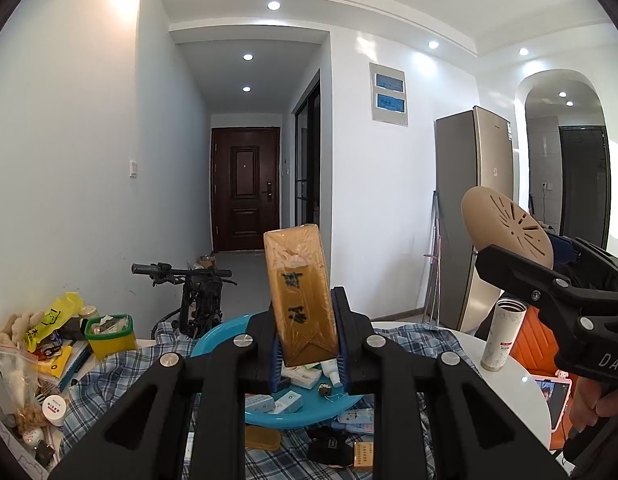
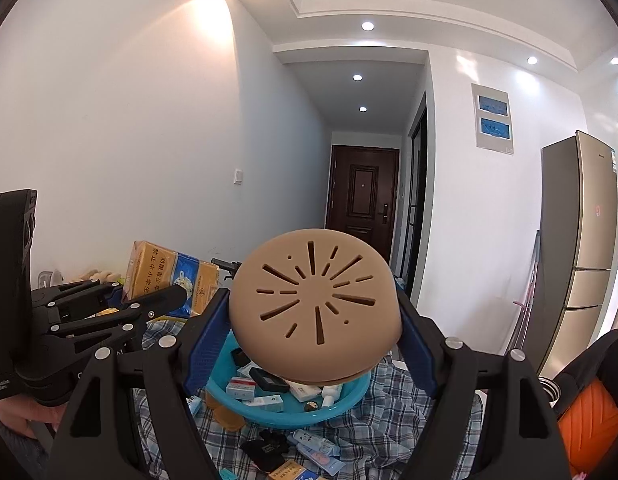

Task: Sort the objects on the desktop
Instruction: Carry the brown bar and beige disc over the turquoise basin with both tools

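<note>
Both my grippers are loaded and held up above the table.

Left gripper (image 1: 307, 336): clamped narrow on a yellow pack (image 1: 301, 292). The pack's long axis stands nearly upright, tipped a little to the left at the top, with the pads biting its lower half. Most of the pack sticks up past the fingertips.

Right gripper (image 2: 315, 320): jaws mid-wide, closed on a tan round lid (image 2: 315, 312) with slots cut in it. The grip is across the lid's width, with the slotted face turned toward the camera.

The relation that matters: the blue basin (image 1: 213, 336) sits on the checked cloth (image 1: 121, 368), directly below and just ahead of both grippers. In each wrist view it lies under the fingertips. It already holds small boxes and tubes. More bits lie loose on the cloth in front of it.

My read: neither arm is clearly nearer the basin; both hang roughly over it, left gripper to the left of the right one. If the pack goes in, the drop is straight down, and I'd tip its long axis flat first so it doesn't stand on end.
</note>
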Action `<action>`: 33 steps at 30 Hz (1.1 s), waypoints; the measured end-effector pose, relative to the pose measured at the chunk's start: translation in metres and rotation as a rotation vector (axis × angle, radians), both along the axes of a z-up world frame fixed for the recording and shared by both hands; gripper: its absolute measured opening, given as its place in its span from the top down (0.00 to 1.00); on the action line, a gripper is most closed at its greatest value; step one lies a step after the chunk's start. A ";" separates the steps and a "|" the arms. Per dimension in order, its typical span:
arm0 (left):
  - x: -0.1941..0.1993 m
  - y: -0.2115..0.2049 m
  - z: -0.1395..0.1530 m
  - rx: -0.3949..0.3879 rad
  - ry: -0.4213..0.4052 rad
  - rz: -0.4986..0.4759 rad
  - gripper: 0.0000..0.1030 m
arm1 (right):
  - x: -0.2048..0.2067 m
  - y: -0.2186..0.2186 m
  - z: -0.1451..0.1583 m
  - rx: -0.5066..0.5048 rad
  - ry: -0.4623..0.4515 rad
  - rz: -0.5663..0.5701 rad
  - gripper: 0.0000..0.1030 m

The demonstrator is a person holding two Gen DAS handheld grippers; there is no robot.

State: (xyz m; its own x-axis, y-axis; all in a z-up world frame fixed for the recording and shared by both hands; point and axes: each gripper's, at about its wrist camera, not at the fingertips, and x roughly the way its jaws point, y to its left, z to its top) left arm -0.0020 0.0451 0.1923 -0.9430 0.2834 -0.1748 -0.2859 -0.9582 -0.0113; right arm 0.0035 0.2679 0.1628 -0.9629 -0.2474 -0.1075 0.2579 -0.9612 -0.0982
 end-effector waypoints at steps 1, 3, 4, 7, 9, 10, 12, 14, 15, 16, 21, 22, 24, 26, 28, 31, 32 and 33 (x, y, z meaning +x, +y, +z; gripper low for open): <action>-0.001 0.000 -0.001 -0.001 -0.003 0.000 0.78 | -0.001 -0.001 0.000 0.001 -0.001 0.003 0.26; -0.004 0.001 -0.002 -0.004 -0.010 -0.003 0.78 | -0.005 -0.002 -0.001 0.002 -0.006 0.006 0.26; -0.005 0.002 -0.003 -0.006 -0.010 -0.003 0.78 | -0.007 -0.003 -0.002 0.002 -0.008 0.008 0.26; -0.009 0.002 -0.007 -0.006 -0.014 0.001 0.78 | -0.016 -0.005 -0.004 -0.003 -0.021 0.009 0.26; -0.018 0.004 -0.013 -0.012 -0.033 -0.001 0.78 | -0.022 -0.009 -0.007 0.004 -0.028 0.018 0.26; -0.023 0.004 -0.016 -0.015 -0.042 -0.004 0.78 | -0.025 -0.011 -0.009 0.007 -0.030 0.022 0.26; -0.033 0.005 -0.022 -0.016 -0.055 -0.003 0.78 | -0.033 -0.015 -0.014 0.012 -0.043 0.027 0.26; -0.044 0.004 -0.027 -0.015 -0.063 0.008 0.78 | -0.043 -0.017 -0.018 0.016 -0.058 0.029 0.26; -0.050 0.004 -0.028 -0.011 -0.067 0.013 0.78 | -0.049 -0.017 -0.019 0.018 -0.065 0.028 0.26; -0.056 0.002 -0.030 -0.005 -0.071 0.016 0.78 | -0.054 -0.018 -0.021 0.019 -0.071 0.025 0.26; -0.091 0.003 -0.043 -0.002 -0.104 0.042 0.78 | -0.074 -0.031 -0.022 0.079 -0.061 0.028 0.26; -0.098 0.003 -0.044 -0.008 -0.105 0.048 0.78 | -0.078 -0.032 -0.022 0.084 -0.056 0.028 0.25; -0.112 0.003 -0.046 -0.008 -0.103 0.062 0.78 | -0.090 -0.034 -0.019 0.090 -0.057 0.024 0.25; -0.126 0.000 -0.045 0.006 -0.105 0.067 0.78 | -0.103 -0.034 -0.016 0.086 -0.054 0.017 0.25; -0.140 -0.002 -0.043 0.020 -0.102 0.069 0.78 | -0.118 -0.032 -0.013 0.072 -0.054 0.008 0.25; -0.163 -0.001 -0.038 0.029 -0.093 0.074 0.78 | -0.142 -0.029 -0.007 0.039 -0.059 0.009 0.25; -0.171 0.000 -0.036 0.033 -0.089 0.076 0.78 | -0.149 -0.027 -0.006 0.019 -0.059 0.007 0.25; -0.179 0.001 -0.035 0.034 -0.089 0.074 0.78 | -0.158 -0.024 -0.005 -0.005 -0.063 0.001 0.25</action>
State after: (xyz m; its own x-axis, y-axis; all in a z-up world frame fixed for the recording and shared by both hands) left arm -0.1811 0.0460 0.1578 -0.9426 0.2211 -0.2502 -0.2110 -0.9752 -0.0667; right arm -0.1542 0.2438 0.1573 -0.9541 -0.2491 -0.1665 0.2644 -0.9613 -0.0768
